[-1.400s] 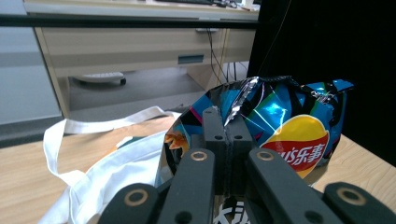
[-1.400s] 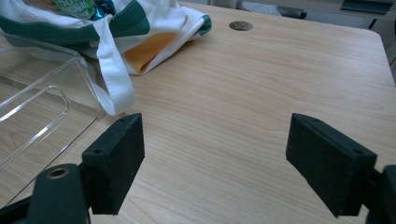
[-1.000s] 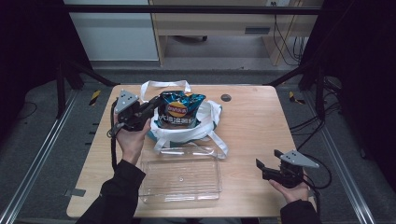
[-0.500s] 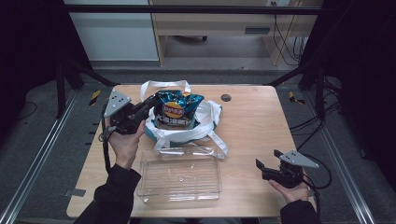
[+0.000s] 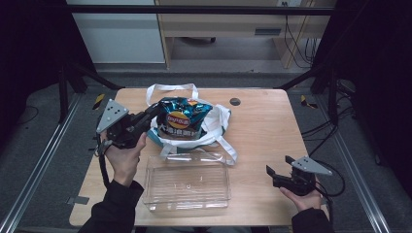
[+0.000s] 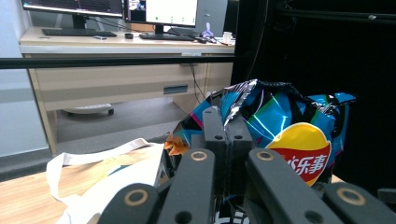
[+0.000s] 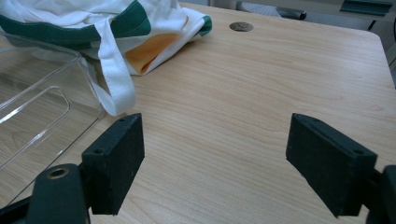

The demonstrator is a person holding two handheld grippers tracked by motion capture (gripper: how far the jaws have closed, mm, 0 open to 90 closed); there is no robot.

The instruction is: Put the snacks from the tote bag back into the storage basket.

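Note:
A blue crisp bag (image 5: 183, 121) with a yellow and red logo stands in a white tote bag (image 5: 219, 122) with green trim at the middle of the table. My left gripper (image 5: 153, 112) is shut on the crisp bag's left edge. In the left gripper view the jaws (image 6: 227, 127) pinch the crinkled seam of the crisp bag (image 6: 289, 121), above the tote bag (image 6: 107, 177). My right gripper (image 5: 272, 174) rests open near the front right of the table. Nothing is between its pads (image 7: 215, 158).
A clear plastic container (image 5: 187, 187) lies in front of the tote bag, its corner close to the right gripper's left jaw (image 7: 37, 102). One white strap (image 7: 114, 79) trails toward it. The wooden table (image 5: 265, 126) has a round hole (image 5: 235, 101) at the back.
My left hand has shifted a little left and up with the crisp bag, which now stands higher out of the tote bag. The right gripper has stayed put.

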